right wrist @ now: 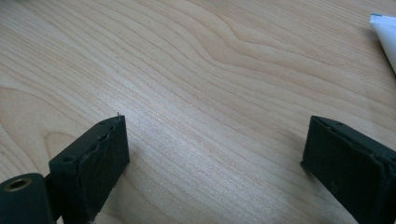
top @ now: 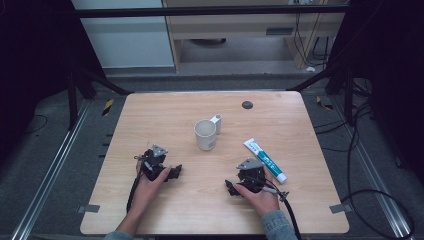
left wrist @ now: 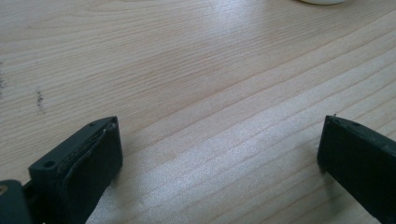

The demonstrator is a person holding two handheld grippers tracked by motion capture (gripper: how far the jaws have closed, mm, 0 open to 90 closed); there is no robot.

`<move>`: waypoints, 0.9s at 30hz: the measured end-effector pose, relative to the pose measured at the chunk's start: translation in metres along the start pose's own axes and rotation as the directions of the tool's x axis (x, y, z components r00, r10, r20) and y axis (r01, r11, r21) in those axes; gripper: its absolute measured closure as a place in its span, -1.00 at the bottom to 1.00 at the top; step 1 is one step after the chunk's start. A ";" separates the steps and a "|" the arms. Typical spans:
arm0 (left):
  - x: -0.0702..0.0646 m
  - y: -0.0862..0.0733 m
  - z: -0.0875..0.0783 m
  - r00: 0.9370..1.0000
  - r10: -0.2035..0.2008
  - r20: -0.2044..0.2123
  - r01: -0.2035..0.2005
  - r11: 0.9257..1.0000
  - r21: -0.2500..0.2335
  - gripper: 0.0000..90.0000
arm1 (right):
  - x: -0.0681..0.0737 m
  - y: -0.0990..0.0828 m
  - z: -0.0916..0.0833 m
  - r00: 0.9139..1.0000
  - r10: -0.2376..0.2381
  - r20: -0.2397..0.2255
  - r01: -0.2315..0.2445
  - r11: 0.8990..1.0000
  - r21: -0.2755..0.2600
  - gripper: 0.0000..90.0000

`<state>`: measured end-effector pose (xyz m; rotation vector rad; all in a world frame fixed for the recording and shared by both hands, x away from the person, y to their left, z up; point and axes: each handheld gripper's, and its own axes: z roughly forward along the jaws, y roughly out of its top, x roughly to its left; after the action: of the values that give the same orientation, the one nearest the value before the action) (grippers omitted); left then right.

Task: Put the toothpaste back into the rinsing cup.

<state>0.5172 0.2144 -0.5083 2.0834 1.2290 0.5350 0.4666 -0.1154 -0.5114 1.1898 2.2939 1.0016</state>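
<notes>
At the near edge of the wooden table two forearms are seen coming in, each hand wrapped around a gripper that rests low over the board. The left gripper is held with its jaws spread wide and nothing between them; in the left gripper view bare wood grain is seen between the two black pads. The right gripper is likewise held wide open and empty, as shown in the right gripper view, where the crimped end of the toothpaste tube appears at the upper right corner, well apart from the jaws.

Just beyond and beside the right hand, the toothpaste tube lies flat on the table. Its long axis runs diagonally, the crimped end pointing away toward the table's middle and the cap end lying nearer the right edge. The tube is judged to be the nearest thing to the right gripper, so that hand is better placed for a pick; the jaws would have to be swung to the right and set across the tube's axis.

Farther off, near the table's centre, a white mug stands upright with its handle turned away, about equally far from both hands. A small dark round spot is seen near the far edge.
</notes>
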 end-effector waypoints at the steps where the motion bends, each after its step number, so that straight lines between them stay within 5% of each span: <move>1: 0.000 0.000 0.000 1.000 0.000 0.000 0.000 1.000 0.000 -1.00 | 0.000 0.000 0.000 1.000 0.000 0.000 0.000 1.000 0.000 -0.84; 4: 0.000 0.000 0.000 1.000 0.000 -0.001 0.001 1.000 0.000 -1.00 | -0.001 0.000 -0.001 1.000 -0.005 0.001 0.005 1.000 0.002 -0.78; 8: 0.000 0.000 0.000 1.000 -0.001 -0.001 0.001 1.000 -0.002 -1.00 | -0.006 0.007 -0.013 0.998 -0.055 0.038 0.054 0.998 0.028 -0.36; 18: 0.000 0.000 0.000 1.000 -0.001 -0.001 0.001 1.000 0.000 -1.00 | -0.046 0.025 -0.059 0.993 -0.016 0.114 0.003 0.994 0.110 -0.25; 27: 0.000 0.000 0.001 1.000 -0.005 -0.001 0.005 1.000 -0.006 -1.00 | -0.075 0.048 -0.074 0.990 -0.005 0.143 -0.019 0.987 0.162 -0.15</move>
<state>0.5174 0.2140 -0.5087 2.0749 1.2318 0.5367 0.4923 -0.1894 -0.4258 1.2895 2.2942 0.7172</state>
